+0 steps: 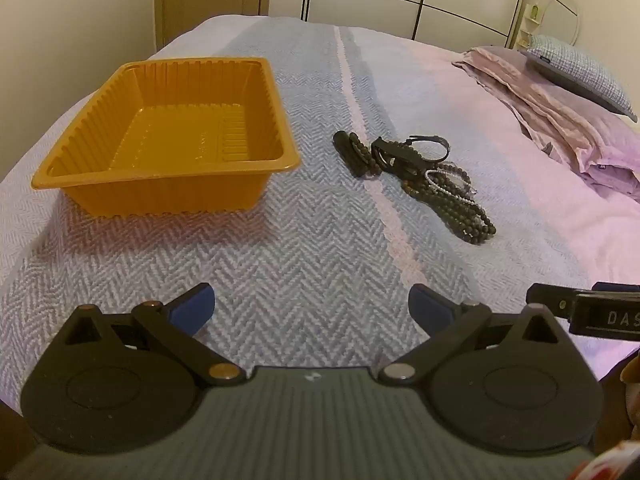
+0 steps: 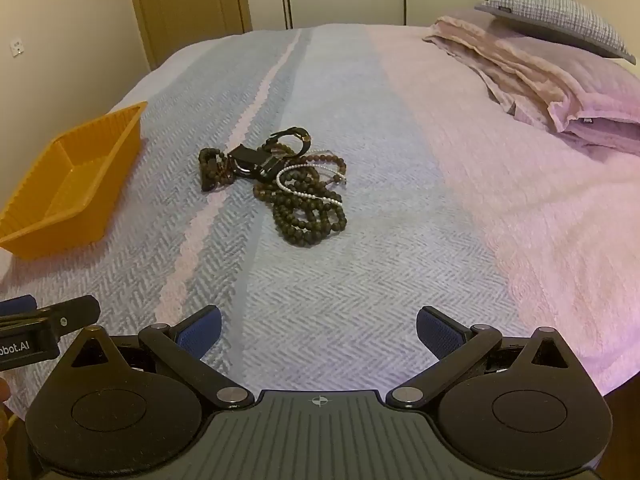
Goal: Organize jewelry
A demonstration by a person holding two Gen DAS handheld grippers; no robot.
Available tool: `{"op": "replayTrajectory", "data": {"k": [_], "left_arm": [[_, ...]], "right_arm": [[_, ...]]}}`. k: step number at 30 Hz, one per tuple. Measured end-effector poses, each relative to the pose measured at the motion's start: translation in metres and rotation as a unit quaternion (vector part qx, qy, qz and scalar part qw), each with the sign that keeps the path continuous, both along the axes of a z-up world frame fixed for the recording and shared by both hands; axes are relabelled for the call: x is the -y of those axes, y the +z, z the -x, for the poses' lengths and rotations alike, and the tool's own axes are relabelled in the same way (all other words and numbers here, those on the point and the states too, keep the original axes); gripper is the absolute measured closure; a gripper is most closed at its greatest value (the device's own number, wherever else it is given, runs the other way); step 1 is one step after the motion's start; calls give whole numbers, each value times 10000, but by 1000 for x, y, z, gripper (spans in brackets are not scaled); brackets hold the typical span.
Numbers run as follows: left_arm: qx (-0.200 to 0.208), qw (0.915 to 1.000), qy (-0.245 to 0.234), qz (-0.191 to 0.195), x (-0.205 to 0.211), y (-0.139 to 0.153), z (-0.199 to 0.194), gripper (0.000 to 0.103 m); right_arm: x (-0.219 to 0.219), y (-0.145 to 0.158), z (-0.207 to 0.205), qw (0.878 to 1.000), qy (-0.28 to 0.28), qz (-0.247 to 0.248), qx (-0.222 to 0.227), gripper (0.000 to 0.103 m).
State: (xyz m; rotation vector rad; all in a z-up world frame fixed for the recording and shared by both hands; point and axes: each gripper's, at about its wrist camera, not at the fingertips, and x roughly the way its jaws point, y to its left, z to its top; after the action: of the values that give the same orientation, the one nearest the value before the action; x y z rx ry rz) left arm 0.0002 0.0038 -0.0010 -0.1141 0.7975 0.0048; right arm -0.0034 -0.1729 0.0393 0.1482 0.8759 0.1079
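Both tools, left tool (image 1: 311, 307) and right tool (image 2: 319, 330), are spread, holding nothing. Ahead of right tool: tangled dark wooden bead jewelry (image 2: 280, 184); pinch 1 strand only. Empty orange ribbed plastic tray (image 1: 172, 136) waits left.

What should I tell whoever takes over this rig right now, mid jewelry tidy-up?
Left gripper: open, holding nothing, low over the bedspread.
Right gripper: open, holding nothing, pointed toward the jewelry.
Orange tray: on the bed's left side, nothing visible inside.
Jewelry pile: right of the tray and apart from it; dark bead strands, a pearl strand and a black strap piece lie tangled together.
Done: nothing is in the tray yet.
Left: pick pieces out of the tangle, probably one by one, and place them in the tray.
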Motion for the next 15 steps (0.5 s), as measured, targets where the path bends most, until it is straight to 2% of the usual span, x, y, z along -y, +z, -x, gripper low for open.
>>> {"op": "replayTrajectory", "data": {"k": [15], "left_arm": [[25, 10000, -58, 10, 2, 2, -1, 1]], "right_arm": [[2, 3, 0, 10000, 39, 11, 36, 0]]}}
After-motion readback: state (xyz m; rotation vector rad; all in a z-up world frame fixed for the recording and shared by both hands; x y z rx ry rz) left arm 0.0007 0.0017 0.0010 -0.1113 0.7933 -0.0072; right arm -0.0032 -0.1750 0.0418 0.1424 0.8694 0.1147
